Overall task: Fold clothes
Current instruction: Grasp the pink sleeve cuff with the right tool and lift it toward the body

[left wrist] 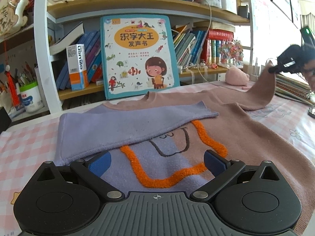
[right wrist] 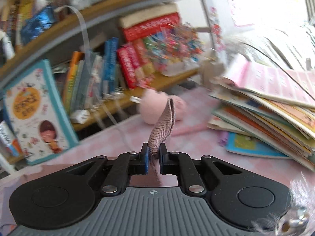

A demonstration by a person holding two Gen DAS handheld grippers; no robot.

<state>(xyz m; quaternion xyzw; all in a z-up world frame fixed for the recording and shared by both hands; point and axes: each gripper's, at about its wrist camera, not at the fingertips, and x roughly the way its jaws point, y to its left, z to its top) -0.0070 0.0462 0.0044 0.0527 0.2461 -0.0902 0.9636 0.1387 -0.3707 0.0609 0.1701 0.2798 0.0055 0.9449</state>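
**Pink sleeve lifted, purple sleeve folded in**

A sweater (left wrist: 177,137), half purple and half pink with an orange outline on its chest, is spread flat on the checked counter (left wrist: 29,143), its collar toward the back edge where a picture book (left wrist: 137,55) is propped against the shelf (left wrist: 137,5). The purple sleeve (left wrist: 128,125) is laid across the chest. The left gripper (left wrist: 157,161) is held low over the sweater's near hem with its blue-padded fingers (left wrist: 100,161) spread wide and nothing between them.

The pink sleeve (left wrist: 261,90) is raised off the counter toward the right edge. Its ribbed cuff (right wrist: 163,127) is pinched between the clenched fingers of the right gripper (right wrist: 154,157) and sticks up past the tips. Beyond it, a pink plush (right wrist: 149,106) is seen at the back edge, and a stack of books (right wrist: 265,118) is piled at the right edge. The right wrist view is blurred.
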